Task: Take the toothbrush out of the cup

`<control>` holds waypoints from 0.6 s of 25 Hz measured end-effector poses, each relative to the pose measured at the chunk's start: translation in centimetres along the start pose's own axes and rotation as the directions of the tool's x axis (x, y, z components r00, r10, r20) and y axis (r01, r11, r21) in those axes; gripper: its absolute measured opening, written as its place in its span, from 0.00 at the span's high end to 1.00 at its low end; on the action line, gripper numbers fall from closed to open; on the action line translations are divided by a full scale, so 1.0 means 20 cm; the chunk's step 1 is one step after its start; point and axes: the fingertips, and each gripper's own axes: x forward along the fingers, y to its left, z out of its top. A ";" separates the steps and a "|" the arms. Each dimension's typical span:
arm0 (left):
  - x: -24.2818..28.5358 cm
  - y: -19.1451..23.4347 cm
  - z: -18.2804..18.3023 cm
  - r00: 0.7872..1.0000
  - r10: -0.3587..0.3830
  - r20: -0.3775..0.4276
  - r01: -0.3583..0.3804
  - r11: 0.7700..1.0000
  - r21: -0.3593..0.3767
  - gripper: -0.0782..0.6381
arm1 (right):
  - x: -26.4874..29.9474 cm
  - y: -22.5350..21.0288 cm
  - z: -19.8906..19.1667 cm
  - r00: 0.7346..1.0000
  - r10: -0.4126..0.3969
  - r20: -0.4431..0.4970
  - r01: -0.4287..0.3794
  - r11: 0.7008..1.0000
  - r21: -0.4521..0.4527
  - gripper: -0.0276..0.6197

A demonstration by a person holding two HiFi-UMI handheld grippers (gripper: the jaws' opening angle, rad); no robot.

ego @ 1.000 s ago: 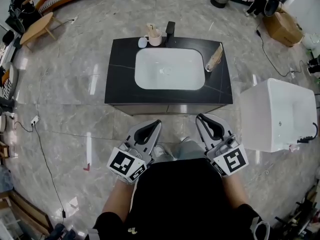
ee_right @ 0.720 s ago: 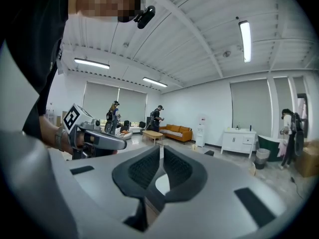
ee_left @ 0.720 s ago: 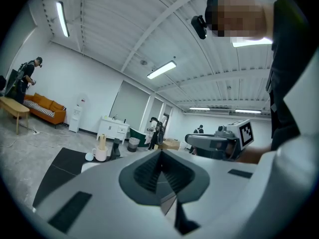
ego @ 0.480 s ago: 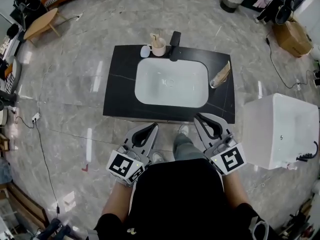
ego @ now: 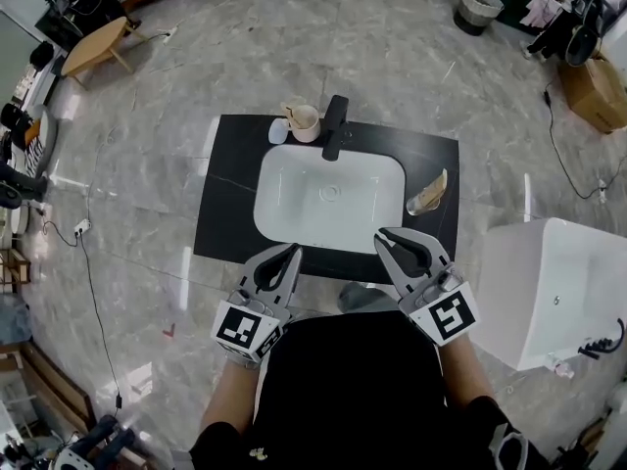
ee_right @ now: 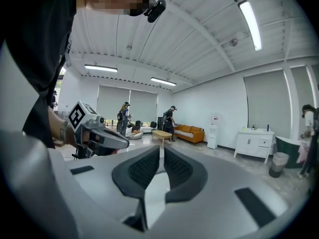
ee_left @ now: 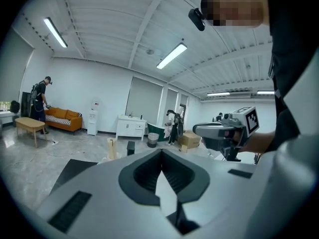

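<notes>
Left tongs (ego: 294, 250): pressed together, nothing pinched, held over the tabletop's (ego: 220, 204) near edge.
Right tongs (ego: 380, 235): likewise pressed together and empty.
Change: the tabletop and white basin (ego: 330, 199) have been brought closer beneath the tongs. The approach is judged under way, with no reach made yet.
Cup (ego: 304, 122): by the basin's far left corner, beside the tap (ego: 336, 125), well apart from both tongs.
Toothbrush (ego: 294, 109): seated in the cup, long axis near upright, the top poking above the rim. Which end is up is too small to tell.

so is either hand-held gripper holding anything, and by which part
Nothing is held: the left hand-held gripper and the right hand-held gripper are both shut and empty.
</notes>
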 end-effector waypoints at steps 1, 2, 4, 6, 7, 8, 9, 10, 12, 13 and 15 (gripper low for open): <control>0.03 0.02 -0.01 1.000 0.023 -0.004 -0.023 1.000 0.001 0.86 | 0.01 -0.04 -0.01 1.000 0.010 0.001 -0.010 1.000 0.007 0.89; 0.06 0.04 -0.01 0.999 0.045 -0.010 -0.045 0.999 0.002 0.86 | 0.01 -0.07 -0.01 1.000 0.019 0.003 -0.019 1.000 0.016 0.89; 0.10 0.07 -0.02 0.996 0.082 -0.026 -0.082 0.997 0.000 0.86 | 0.02 -0.13 -0.02 0.999 0.030 0.012 -0.031 0.999 0.039 0.89; 0.13 0.10 -0.02 0.994 0.102 -0.035 -0.103 0.995 -0.018 0.86 | 0.03 -0.18 -0.02 0.999 0.035 0.019 -0.036 0.998 0.057 0.89; 0.14 0.11 -0.01 0.993 0.110 -0.036 -0.111 0.993 -0.026 0.86 | 0.03 -0.20 -0.02 0.999 0.036 0.026 -0.038 0.998 0.058 0.89; 0.16 0.13 0.00 0.992 0.118 -0.037 -0.119 0.992 -0.030 0.86 | 0.05 -0.23 -0.01 0.999 0.035 0.037 -0.037 0.998 0.058 0.89; 0.16 0.15 0.00 0.991 0.126 -0.039 -0.127 0.991 -0.029 0.86 | 0.06 -0.25 0.00 0.998 0.032 0.050 -0.035 0.998 0.061 0.89; 0.17 0.16 0.00 0.990 0.131 -0.042 -0.132 0.991 -0.028 0.86 | 0.06 -0.26 0.01 0.998 0.027 0.059 -0.031 0.997 0.069 0.89; 0.19 0.20 -0.01 0.990 0.131 -0.050 -0.133 0.990 -0.036 0.86 | 0.08 -0.28 0.00 0.998 0.014 0.060 -0.019 0.997 0.080 0.89; 0.20 0.23 0.00 0.991 0.127 -0.053 -0.129 0.991 -0.045 0.86 | 0.08 -0.29 0.01 0.998 0.008 0.059 -0.013 0.997 0.082 0.89; 0.22 0.27 0.00 0.992 0.115 -0.054 -0.118 0.991 -0.056 0.86 | 0.10 -0.30 0.01 0.999 -0.012 0.051 0.007 0.996 0.088 0.89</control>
